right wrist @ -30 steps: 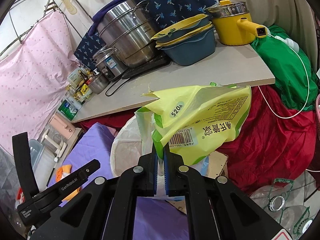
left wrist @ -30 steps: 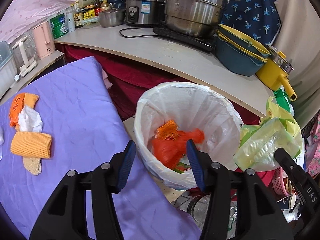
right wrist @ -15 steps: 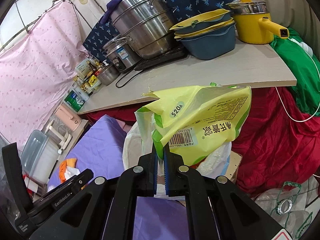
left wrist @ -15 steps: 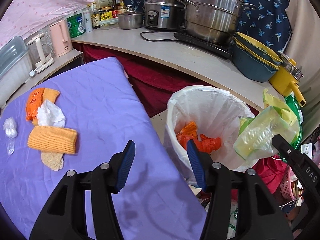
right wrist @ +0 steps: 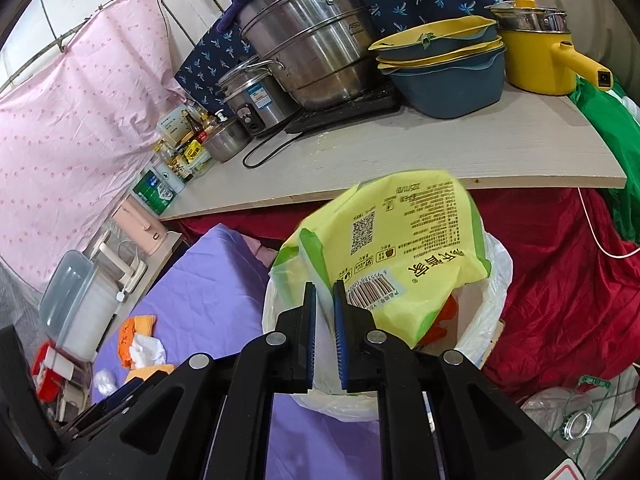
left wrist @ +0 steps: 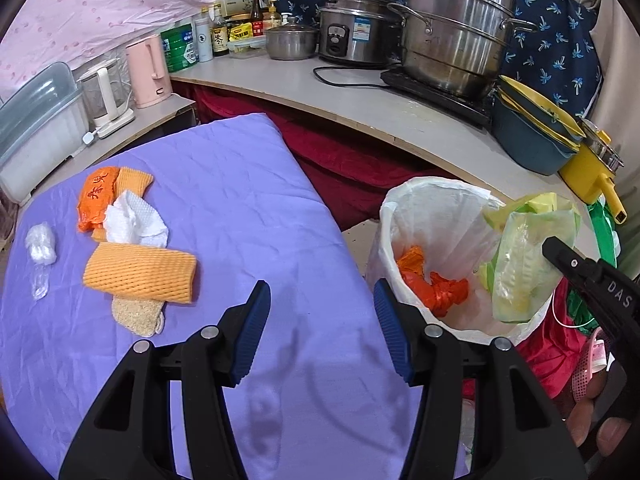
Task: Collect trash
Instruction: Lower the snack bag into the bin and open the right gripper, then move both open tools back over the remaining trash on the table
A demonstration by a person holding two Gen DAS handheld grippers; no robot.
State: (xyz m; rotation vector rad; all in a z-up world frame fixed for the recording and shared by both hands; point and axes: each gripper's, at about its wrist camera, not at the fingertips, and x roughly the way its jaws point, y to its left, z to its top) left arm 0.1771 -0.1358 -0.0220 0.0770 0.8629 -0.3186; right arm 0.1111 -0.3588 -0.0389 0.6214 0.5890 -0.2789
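Yellow-green snack bag (right wrist: 404, 252) is tipping over the white-lined trash bin (right wrist: 496, 292), just beyond the right hand-held gripper (right wrist: 325, 300), whose jaws are standing narrowly apart. Left hand-held gripper (left wrist: 320, 312) is gaping wide over the purple-covered bench (left wrist: 240, 184), empty.

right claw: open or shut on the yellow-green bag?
Open. The right claw shows a gap between its jaws, and the yellow-green bag sits tilted beyond them over the white-lined bin, no longer pinched.
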